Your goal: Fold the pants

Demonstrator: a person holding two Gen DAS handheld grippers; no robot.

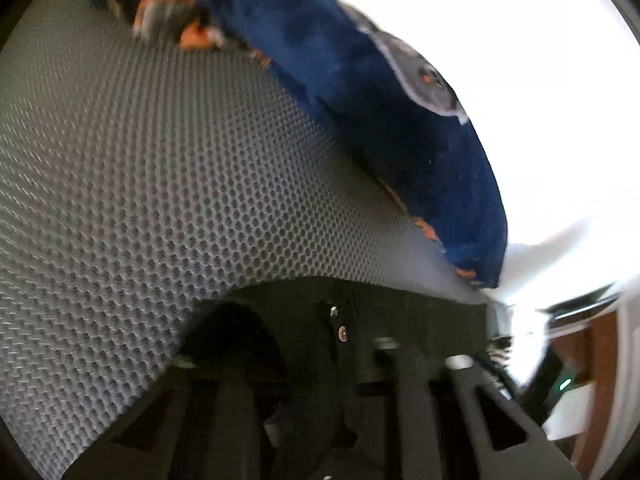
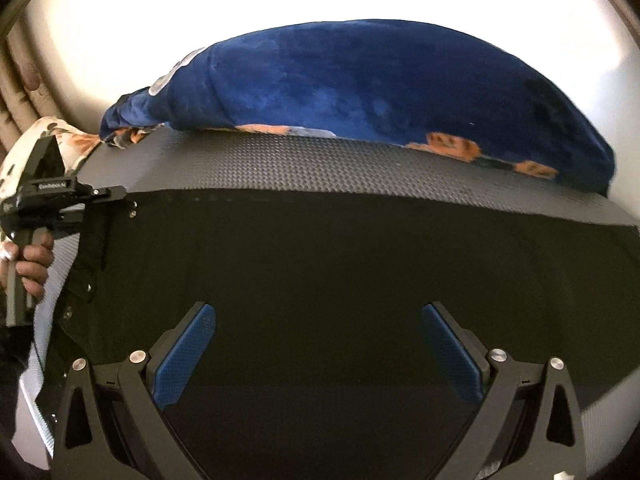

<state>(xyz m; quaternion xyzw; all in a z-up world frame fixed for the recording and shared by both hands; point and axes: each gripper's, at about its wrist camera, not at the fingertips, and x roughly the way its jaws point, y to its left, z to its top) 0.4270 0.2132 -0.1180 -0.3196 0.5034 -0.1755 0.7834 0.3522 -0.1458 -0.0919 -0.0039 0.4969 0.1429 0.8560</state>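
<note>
The black pants [image 2: 320, 256] lie flat on a grey textured mat [image 2: 320, 164]. My right gripper [image 2: 318, 354] is open, its blue pads [image 2: 184, 360] spread wide just above the pants. My left gripper [image 2: 120, 196] shows in the right wrist view at the left edge, at the pants' waist corner with rivets; its jaws look pinched on the fabric. In the left wrist view the waist with a button [image 1: 342, 333] lies right at the gripper [image 1: 320, 400], whose fingers are buried in dark cloth.
A blue blanket [image 2: 380, 92] with orange patches lies bunched along the mat's far side; it also shows in the left wrist view [image 1: 360, 92]. A bright white wall stands behind. A person's hand [image 2: 32, 268] holds the left gripper's handle.
</note>
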